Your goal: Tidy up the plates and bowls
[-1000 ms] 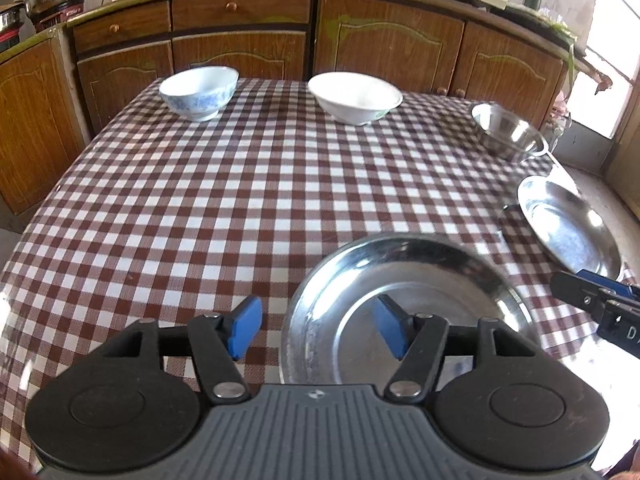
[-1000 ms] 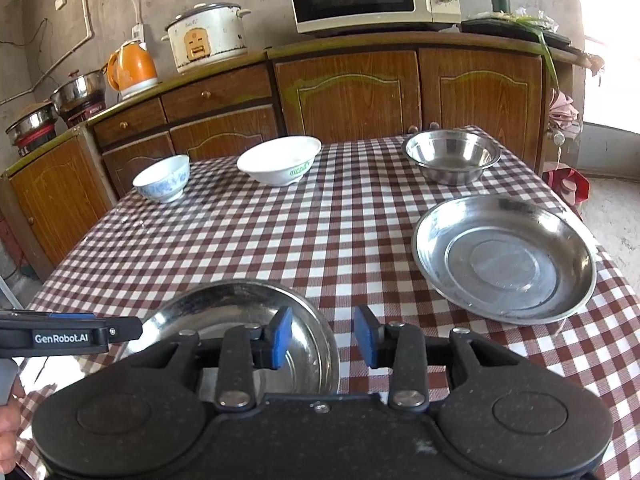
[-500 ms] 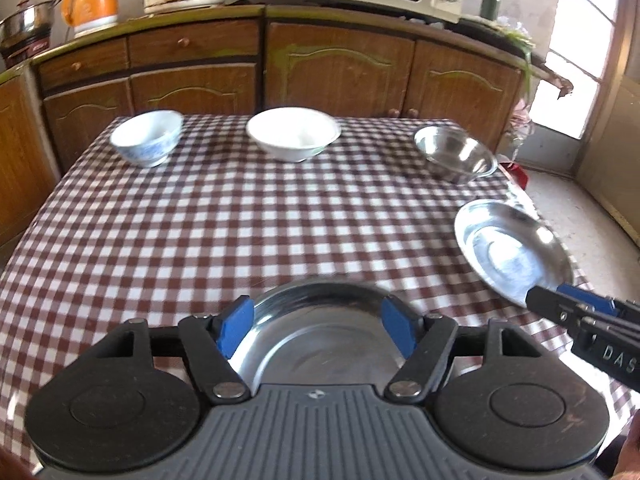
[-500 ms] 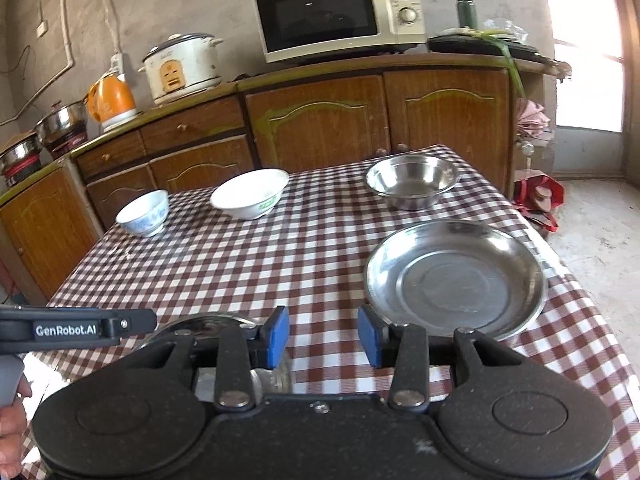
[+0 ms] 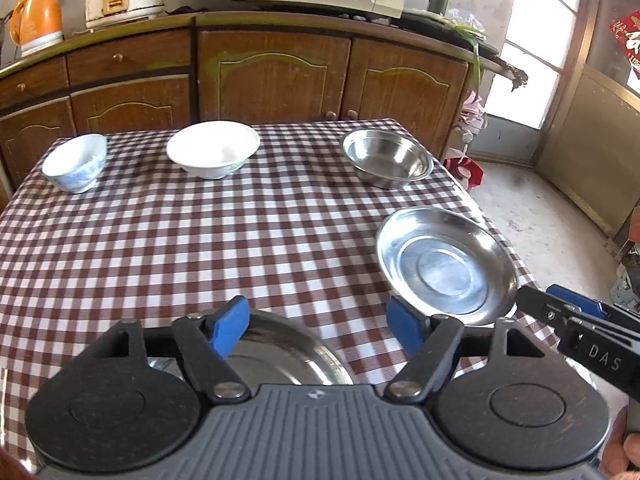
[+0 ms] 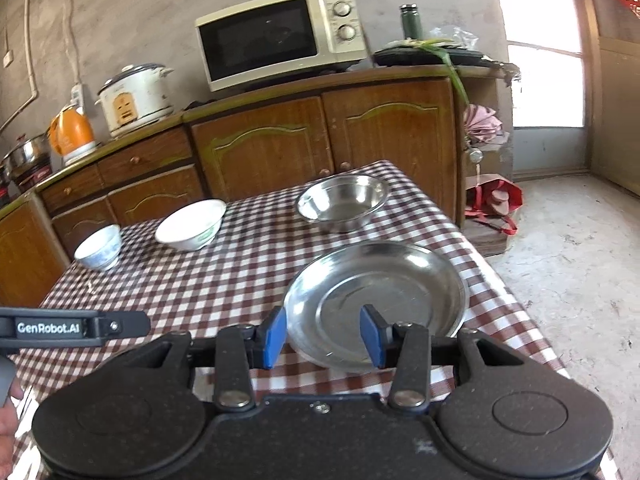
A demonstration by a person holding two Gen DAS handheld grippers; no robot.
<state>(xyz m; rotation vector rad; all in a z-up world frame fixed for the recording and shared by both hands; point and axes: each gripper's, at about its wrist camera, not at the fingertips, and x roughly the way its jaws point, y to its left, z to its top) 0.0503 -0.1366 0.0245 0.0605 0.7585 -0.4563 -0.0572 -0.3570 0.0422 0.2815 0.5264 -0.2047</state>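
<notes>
The left gripper (image 5: 318, 326) tilts downward over the near steel plate (image 5: 288, 356) at lower centre, jaws opening, nothing clamped. The right gripper (image 6: 324, 334) angles down above the second steel plate (image 6: 376, 304), lying flat on the checked tabletop (image 6: 224, 280), jaws opening, empty.

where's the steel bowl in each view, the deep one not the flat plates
Left wrist: the steel bowl sits upper right of centre, at the table's far right corner, beyond the steel plate.
Right wrist: the steel bowl sits just right of centre, again at the far right corner, behind the steel plate.
Shared landmark: the white bowl stands to the steel bowl's left in both views.
</notes>
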